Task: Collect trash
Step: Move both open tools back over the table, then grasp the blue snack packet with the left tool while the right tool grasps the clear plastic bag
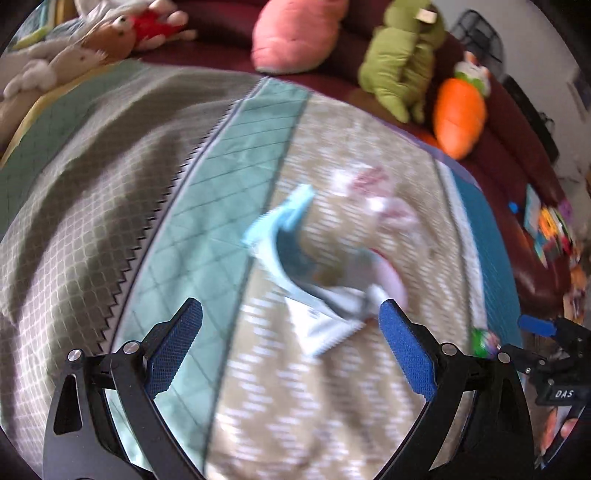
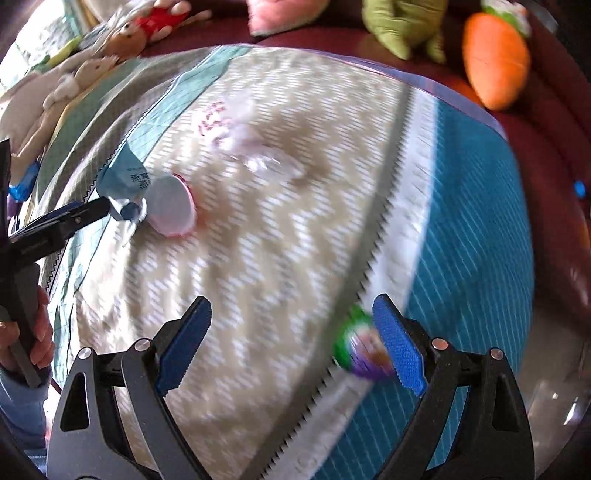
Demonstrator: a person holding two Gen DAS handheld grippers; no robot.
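On the patterned quilt (image 1: pixel 92 221) lies a crumpled light-blue wrapper (image 1: pixel 280 240) against a pink round cup (image 1: pixel 391 273), with a clear plastic wrapper (image 1: pixel 376 199) with red print beyond them. My left gripper (image 1: pixel 291 321) is open above the quilt, its right finger at the wrapper's white end. In the right wrist view the blue wrapper (image 2: pixel 125 173), pink cup (image 2: pixel 170 206) and clear plastic (image 2: pixel 255 147) lie at the upper left. My right gripper (image 2: pixel 291 332) is open, and a small green-and-purple wrapper (image 2: pixel 362 347) lies just inside its right finger. The frames are motion-blurred.
Plush toys line the dark red padded edge: a pink cushion (image 1: pixel 295 33), a green plush (image 1: pixel 402 55), an orange carrot (image 1: pixel 458 114) and rabbits (image 1: pixel 55 62) at the left. Colourful books (image 1: pixel 550 229) lie at the right. A person's hand (image 2: pixel 33 332) holds the left gripper's handle.
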